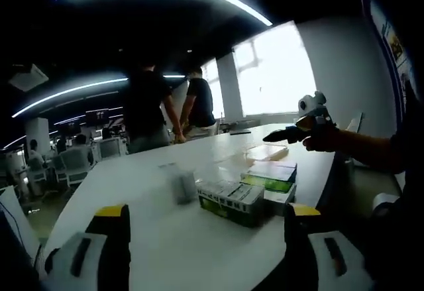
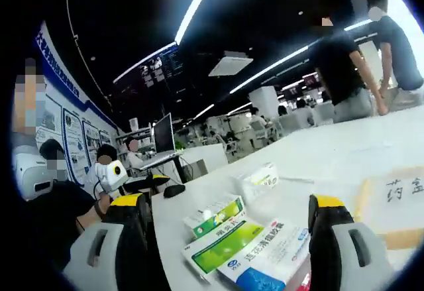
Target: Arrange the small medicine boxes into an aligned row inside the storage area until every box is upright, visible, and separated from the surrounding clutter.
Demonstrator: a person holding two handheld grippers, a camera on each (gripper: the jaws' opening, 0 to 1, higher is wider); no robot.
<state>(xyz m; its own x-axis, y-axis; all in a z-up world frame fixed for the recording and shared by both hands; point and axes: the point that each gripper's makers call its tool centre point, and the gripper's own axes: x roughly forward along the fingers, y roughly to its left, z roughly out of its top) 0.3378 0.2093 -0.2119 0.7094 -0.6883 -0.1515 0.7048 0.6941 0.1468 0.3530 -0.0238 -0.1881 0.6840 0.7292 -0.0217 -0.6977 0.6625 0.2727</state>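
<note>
Apparently I'm only approaching: both my hand-held grippers, left (image 1: pixel 205 251) and right (image 2: pixel 228 238), hang released above the tabletop (image 1: pixel 165 238), needing a first grasp on the medicine boxes (image 2: pixel 245 248).

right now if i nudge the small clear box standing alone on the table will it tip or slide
The small clear box stands upright and taller than wide, so it probably tips. It looks thin and light, likely sliding easily on the smooth white table.

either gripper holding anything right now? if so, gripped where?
Nothing is held. The left gripper is open over the white table, short of the medicine boxes. The right gripper is open too, with the boxes lying flat beyond its jaws, ungripped.
</note>
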